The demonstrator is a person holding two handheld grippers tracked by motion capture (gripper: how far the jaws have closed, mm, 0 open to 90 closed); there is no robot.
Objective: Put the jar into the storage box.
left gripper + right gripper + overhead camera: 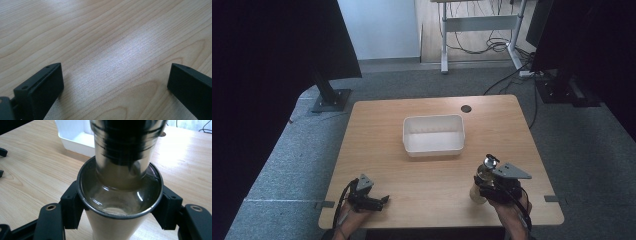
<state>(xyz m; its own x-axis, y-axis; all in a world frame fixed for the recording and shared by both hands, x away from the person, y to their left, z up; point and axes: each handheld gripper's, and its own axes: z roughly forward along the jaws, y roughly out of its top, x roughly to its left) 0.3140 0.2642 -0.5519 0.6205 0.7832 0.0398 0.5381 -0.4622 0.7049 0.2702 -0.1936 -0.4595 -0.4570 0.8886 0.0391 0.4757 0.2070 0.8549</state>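
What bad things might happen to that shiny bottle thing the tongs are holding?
1. The right tongs squeeze a smooth, round bottle low on its body; it might slip or tip.
2. It stands close to the near edge of the table, so a slip might send it to the floor.
3. The white tub sits just ahead; a fast forward push might knock it.

Each hand carries a black gripper. The left gripper (384, 199) has blocky matte jaws with small screw holes in their top edges, a grey three-cornered plate behind them and a black cable looping back past the wrist. The right gripper (477, 182) wears a wider grey plate; brass-coloured screws sit in the arms behind its jaws.
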